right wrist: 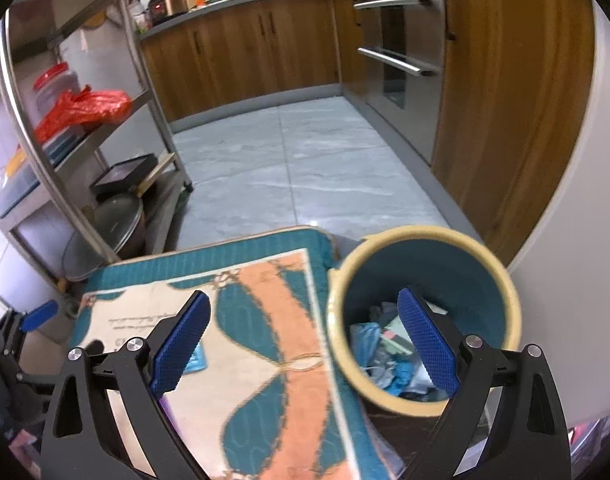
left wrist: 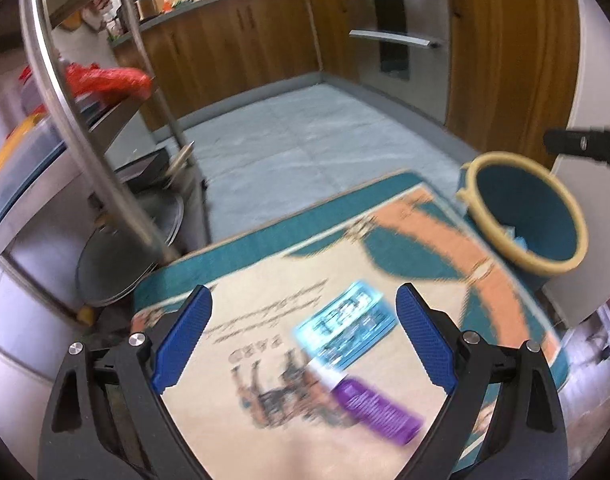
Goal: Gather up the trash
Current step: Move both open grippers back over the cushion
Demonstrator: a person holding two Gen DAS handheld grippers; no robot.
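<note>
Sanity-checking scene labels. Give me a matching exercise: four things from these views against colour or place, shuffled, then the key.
Things:
1. purple wrapper
2. light blue packet
3. bin
4. red plastic bag

Descriptions:
A. teal inside, cream rim, trash at the bottom
B. on the metal rack's shelf
C. on the mat, nearest the left gripper
D. on the mat, just beyond the purple item

Pairs: 1-C, 2-D, 3-A, 4-B

One bin [right wrist: 423,320], one mat [left wrist: 265,280], one purple wrapper [left wrist: 379,410], one blue packet [left wrist: 347,326], two hand-held grippers.
</note>
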